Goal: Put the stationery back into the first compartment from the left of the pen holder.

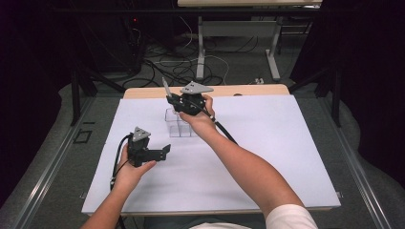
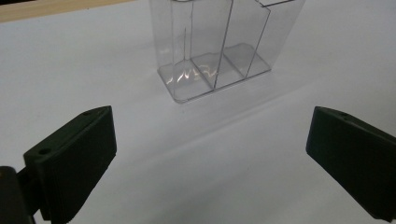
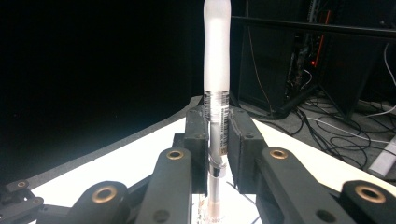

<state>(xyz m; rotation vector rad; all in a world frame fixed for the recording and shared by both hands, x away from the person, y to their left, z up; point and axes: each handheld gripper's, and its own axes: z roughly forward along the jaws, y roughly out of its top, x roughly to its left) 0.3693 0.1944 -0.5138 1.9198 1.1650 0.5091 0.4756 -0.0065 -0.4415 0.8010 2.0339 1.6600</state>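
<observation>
1. The clear plastic organizer (image 1: 179, 123) stood upright on the white table (image 1: 267, 157), near its far middle.
2. Thin walls divided the organizer (image 2: 219, 51) into compartments; those in sight held nothing.
3. The right tool (image 1: 177, 101) hovered directly above the organizer, jaws clenched on a pen (image 3: 217, 88) with a frosted white cap.
4. The pen (image 1: 165, 87) stood nearly upright, cap end up.
5. The left tool (image 1: 165, 151) was released, jaws wide apart, near the organizer but clear of it.
</observation>
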